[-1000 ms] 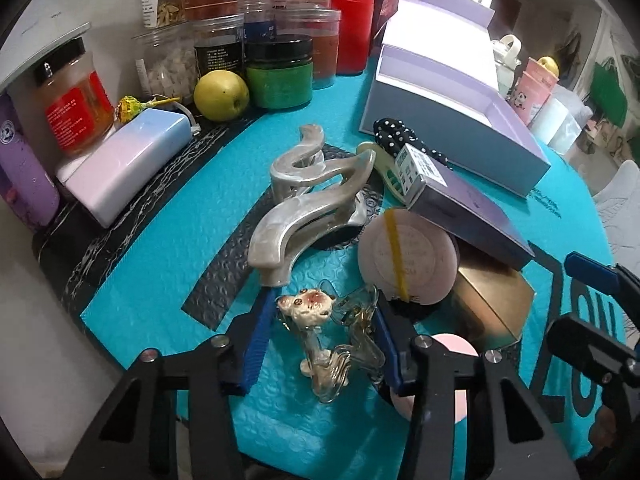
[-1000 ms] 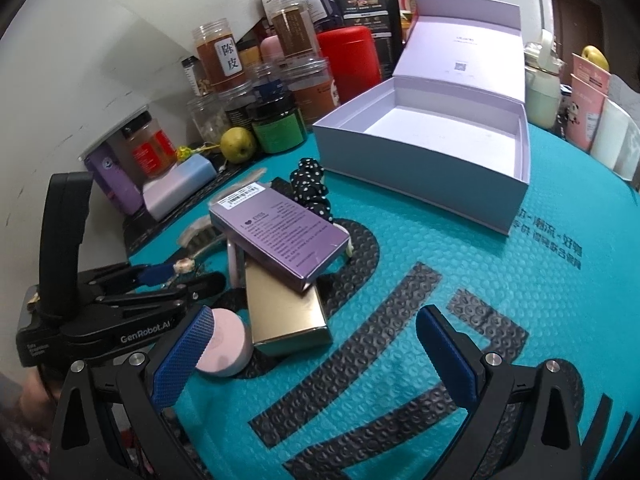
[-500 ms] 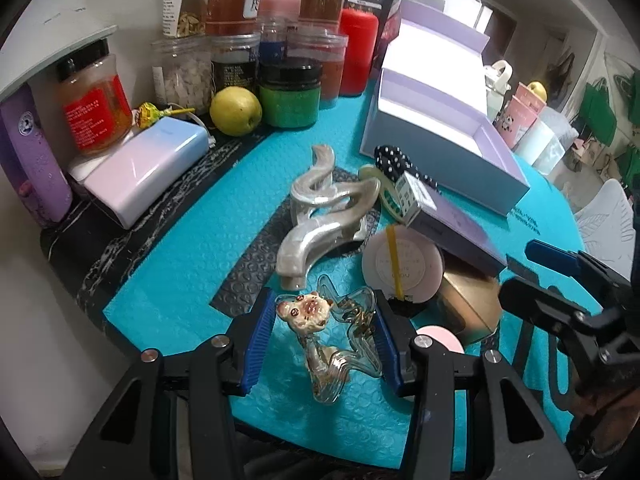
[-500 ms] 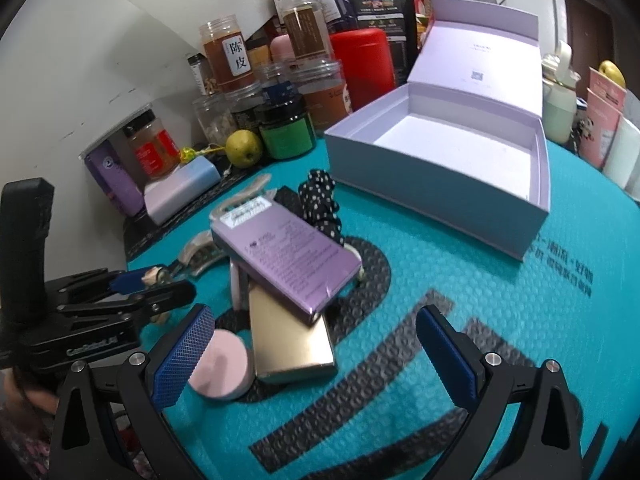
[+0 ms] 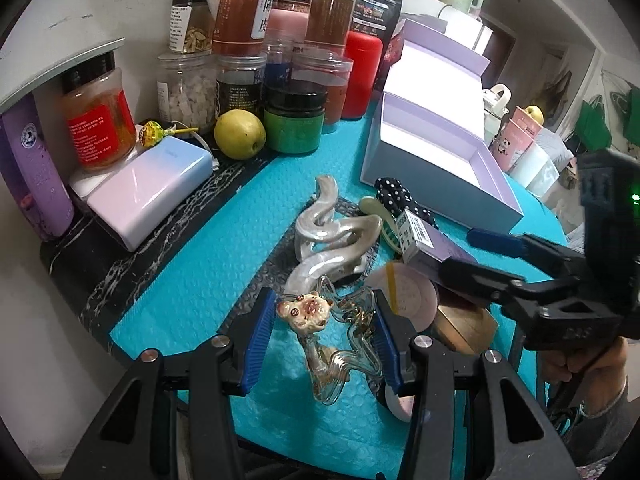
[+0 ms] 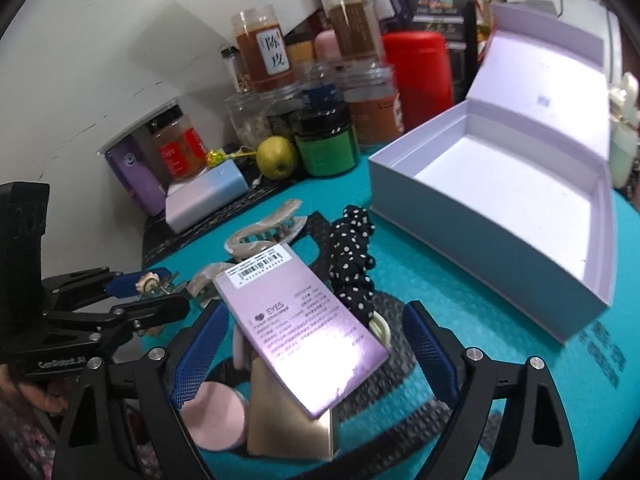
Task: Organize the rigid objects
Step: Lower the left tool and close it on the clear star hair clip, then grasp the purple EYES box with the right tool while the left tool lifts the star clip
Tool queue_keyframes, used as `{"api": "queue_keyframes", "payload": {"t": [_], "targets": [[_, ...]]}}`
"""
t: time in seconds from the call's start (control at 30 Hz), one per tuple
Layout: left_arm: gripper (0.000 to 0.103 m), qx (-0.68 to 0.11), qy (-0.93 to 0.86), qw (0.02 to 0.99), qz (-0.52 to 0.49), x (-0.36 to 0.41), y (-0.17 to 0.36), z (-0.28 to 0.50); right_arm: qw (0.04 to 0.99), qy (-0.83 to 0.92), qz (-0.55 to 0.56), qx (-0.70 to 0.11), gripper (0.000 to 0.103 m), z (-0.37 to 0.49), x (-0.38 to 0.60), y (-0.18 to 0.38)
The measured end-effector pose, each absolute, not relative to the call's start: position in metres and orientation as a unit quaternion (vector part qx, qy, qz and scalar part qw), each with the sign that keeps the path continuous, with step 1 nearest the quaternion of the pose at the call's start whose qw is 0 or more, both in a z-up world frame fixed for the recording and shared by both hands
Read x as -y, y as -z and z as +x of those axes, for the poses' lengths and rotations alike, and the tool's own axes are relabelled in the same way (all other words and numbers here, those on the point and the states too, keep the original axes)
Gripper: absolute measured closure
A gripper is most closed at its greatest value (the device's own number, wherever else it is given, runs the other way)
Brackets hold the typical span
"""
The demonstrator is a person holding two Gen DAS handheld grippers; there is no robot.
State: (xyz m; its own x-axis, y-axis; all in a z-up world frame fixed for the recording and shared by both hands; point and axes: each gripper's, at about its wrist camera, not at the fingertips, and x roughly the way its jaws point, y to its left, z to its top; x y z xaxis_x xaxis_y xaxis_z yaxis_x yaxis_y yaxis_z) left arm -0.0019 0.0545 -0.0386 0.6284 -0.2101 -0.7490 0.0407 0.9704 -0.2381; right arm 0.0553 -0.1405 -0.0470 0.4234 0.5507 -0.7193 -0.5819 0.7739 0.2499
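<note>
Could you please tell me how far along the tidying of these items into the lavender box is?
Nothing looks done: the open lavender box is empty. In hand: the left claw is shut on the clear bear hair clip; the right claw, open with jaws just closing, straddles the purple carton. Left on the mat: gold box, pink compact, pearl clip, polka-dot scrunchie.

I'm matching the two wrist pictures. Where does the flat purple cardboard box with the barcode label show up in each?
Left wrist: flat purple cardboard box lies right of centre, partly hidden behind the right claw.
Right wrist: the same box fills the lower centre, between that claw's blue pads, resting on a gold box.
Shared landmark: the open lilac gift box behind it.
</note>
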Motion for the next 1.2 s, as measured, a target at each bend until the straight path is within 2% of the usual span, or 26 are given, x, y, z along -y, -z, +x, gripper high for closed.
{"api": "queue_keyframes", "payload": {"t": [0.1, 0.17, 0.27, 0.53, 1.2], "targets": [[0.056, -0.425, 0.069, 0.898, -0.095, -0.055, 0.038, 0.001, 0.831, -0.347, 0.005, -0.435, 0.019, 0.062, 0.141, 0.055], [0.056, -0.425, 0.070, 0.897, -0.095, -0.054, 0.038, 0.001, 0.823, -0.353, 0.030, -0.445, 0.028, 0.064, 0.145, 0.057], [0.056, -0.425, 0.072, 0.897, -0.094, -0.054, 0.038, 0.001, 0.821, -0.341, 0.036, -0.456, 0.038, 0.064, 0.147, 0.057], [0.056, -0.423, 0.077, 0.898, -0.087, -0.048, 0.035, -0.001, 0.825, -0.331, 0.025, -0.456, 0.048, 0.045, 0.155, 0.053], [0.056, -0.404, 0.128, 0.905, -0.047, -0.001, 0.014, -0.020, 0.858, -0.287, 0.031, -0.425, 0.050, -0.007, 0.200, 0.025]]}}
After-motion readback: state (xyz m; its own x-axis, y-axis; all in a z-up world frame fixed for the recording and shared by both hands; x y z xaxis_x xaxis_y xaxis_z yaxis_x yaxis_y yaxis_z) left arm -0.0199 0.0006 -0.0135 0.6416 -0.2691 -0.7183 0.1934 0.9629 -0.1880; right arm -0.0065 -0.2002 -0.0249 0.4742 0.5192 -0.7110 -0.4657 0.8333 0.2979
